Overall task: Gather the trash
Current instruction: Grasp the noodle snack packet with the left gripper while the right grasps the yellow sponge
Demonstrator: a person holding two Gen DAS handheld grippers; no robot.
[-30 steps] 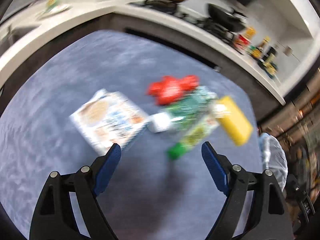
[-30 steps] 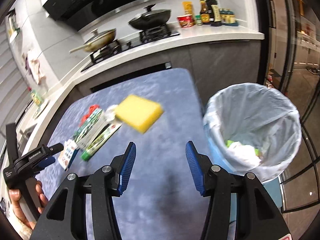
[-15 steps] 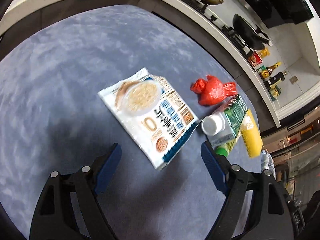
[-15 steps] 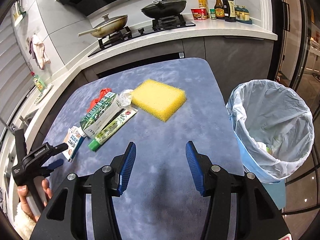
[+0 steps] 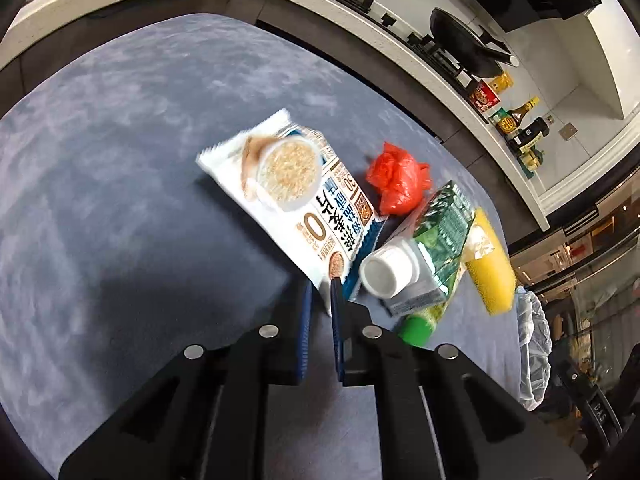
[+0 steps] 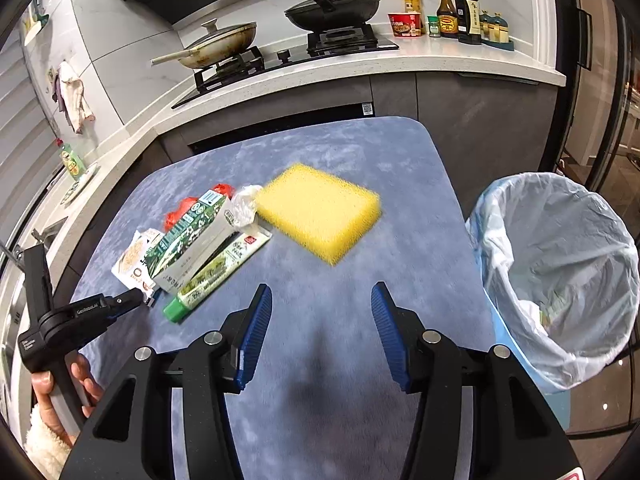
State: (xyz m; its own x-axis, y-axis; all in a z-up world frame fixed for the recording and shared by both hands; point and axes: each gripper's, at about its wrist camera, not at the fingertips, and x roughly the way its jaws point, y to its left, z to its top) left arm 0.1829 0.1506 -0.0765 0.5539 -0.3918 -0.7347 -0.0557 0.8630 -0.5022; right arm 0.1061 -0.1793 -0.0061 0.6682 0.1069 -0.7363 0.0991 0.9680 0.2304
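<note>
Left wrist view: left gripper (image 5: 320,296) jaws closing, nearly together, with the near corner of the white oatmeal packet (image 5: 296,204) between the blue pads — pads look pressed on that corner. The packet lies flat on the blue tabletop (image 5: 120,200), running away to the far left. Just right of it: a crumpled red plastic bag (image 5: 398,184) at the far side, and nearer a green-and-white carton (image 5: 432,248) with a white screw cap pointing toward the camera. A green-capped tube (image 5: 418,326) pokes out under the carton's near end. The yellow sponge (image 5: 490,268) sits right of the carton. The edge of the lined trash bin (image 5: 534,344) shows at far right, off the tabletop.

Right wrist view: right gripper (image 6: 322,328) jaws apart, nothing between them, hovering over bare tabletop at the near side. The sponge lies ahead near the middle, slightly blurred. Left of it is the trash cluster — carton on top of the tube, red bag behind, packet at the near-left end. A clear plastic scrap (image 6: 246,206) sits between carton and sponge. The left gripper enters from the left, tips at the packet's near corner; a hand (image 6: 60,388) with a fuzzy white cuff holds its handle. The bin with a white liner stands right of the tabletop, with some scraps at the bottom.
</note>
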